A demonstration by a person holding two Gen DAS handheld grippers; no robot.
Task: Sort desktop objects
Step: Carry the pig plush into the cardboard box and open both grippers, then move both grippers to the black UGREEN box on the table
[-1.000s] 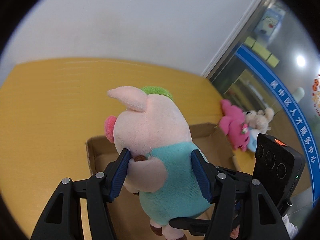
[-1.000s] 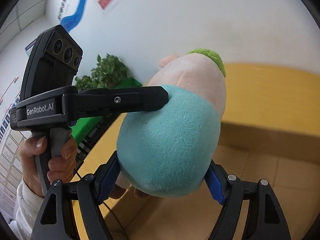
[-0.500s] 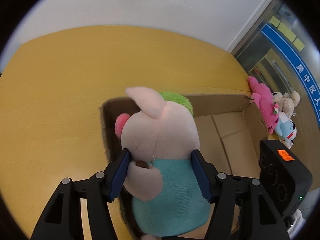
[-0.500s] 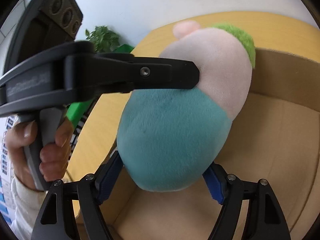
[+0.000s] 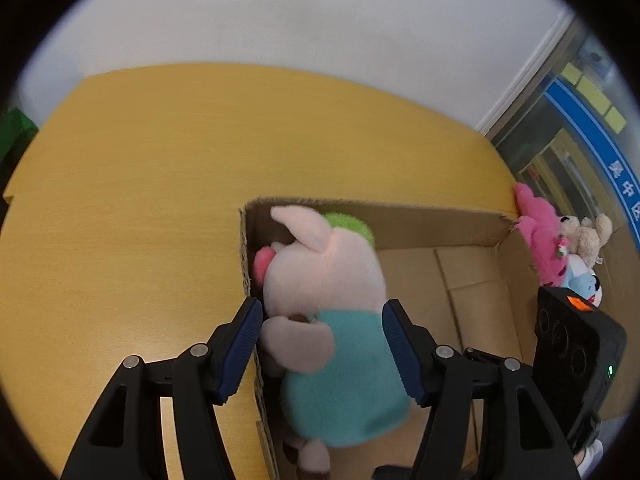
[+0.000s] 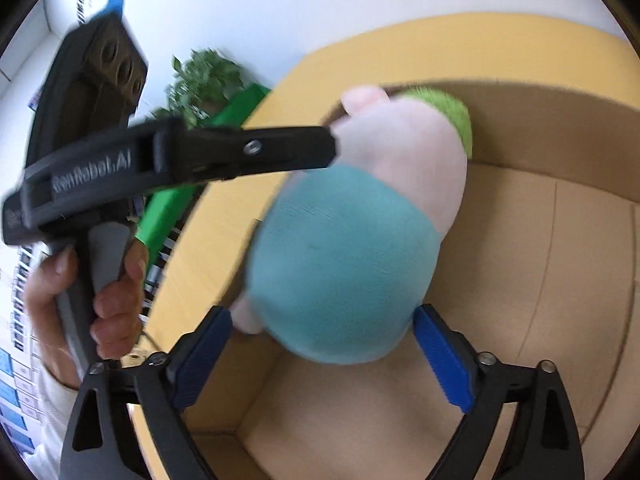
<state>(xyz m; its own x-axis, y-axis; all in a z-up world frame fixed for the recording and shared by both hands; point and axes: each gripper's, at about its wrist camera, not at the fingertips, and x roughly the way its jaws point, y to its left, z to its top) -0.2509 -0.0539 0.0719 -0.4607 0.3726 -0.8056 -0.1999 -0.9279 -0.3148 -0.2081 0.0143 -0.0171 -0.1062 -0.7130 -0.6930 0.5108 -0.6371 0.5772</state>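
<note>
A plush pig (image 5: 328, 304) with a pink head, green hair and teal shirt sits inside the open cardboard box (image 5: 400, 220), against its left wall. My left gripper (image 5: 324, 348) is open, its blue pads (image 5: 240, 344) clear of the pig on both sides; the left pad is outside the box wall. In the right wrist view the pig (image 6: 352, 248) lies in the box (image 6: 560, 136). My right gripper (image 6: 320, 352) is open around its teal back, pads apart from it. The left gripper's body (image 6: 180, 160) crosses that view.
The box stands on a yellow wooden table (image 5: 140, 208). A pink plush (image 5: 540, 236) and small beige and blue plush toys (image 5: 588, 248) lie past the box's right end. A green plant (image 6: 204, 80) and green box (image 6: 200, 168) stand beyond the table's left edge.
Both grippers lowered the pig into the box and then opened. The pig now rests against the box's left wall, free of the pads.
</note>
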